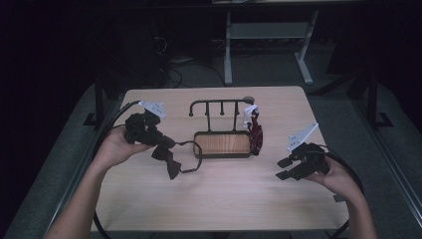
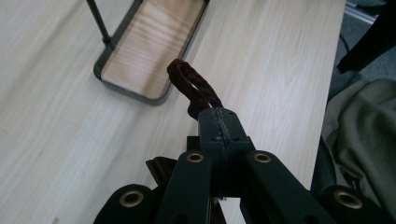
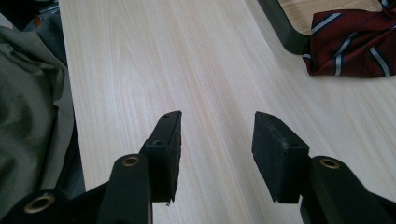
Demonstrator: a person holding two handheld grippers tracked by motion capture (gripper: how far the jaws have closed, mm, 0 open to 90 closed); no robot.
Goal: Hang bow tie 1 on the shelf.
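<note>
Dark-red fabric bow tie with its thin loop strap [image 1: 171, 160] is pinched in the left gripper [image 1: 165, 149], fingers [image 2: 223, 128] closed tight on the cloth, strap loop poking out past the tips in the left gripper view. It hangs just off the left end of the black metal-frame stand with a wood-grain tray base [image 1: 222, 144], which sits mid-counter, a bit toward the far edge. Key relation: stand's hook rail [image 1: 219, 102] lies fwd and to the right of the left fingers, rail's long axis running parallel to the counter's far edge, so the strap loop likely has to go up and across toward the far side to catch a hook. Bow tie's long axis runs diagonally, from the fingers down toward the near edge; strap curls from it toward the tray's left end. Left hand is clearly the nearer one to that end of the stand. Right gripper [image 1: 285, 168] rests near the counter's right edge, fingers [image 3: 164, 149] open w/ nothing between, light wood counter [image 1: 224, 199] showing in the gap. A second dark-red striped tie [image 1: 256, 133] w/ a white tag [image 1: 249, 113] hangs at the stand's right end, its lower part touching the tray's rim. No readable writing or brand; tag too small to tell.
</note>
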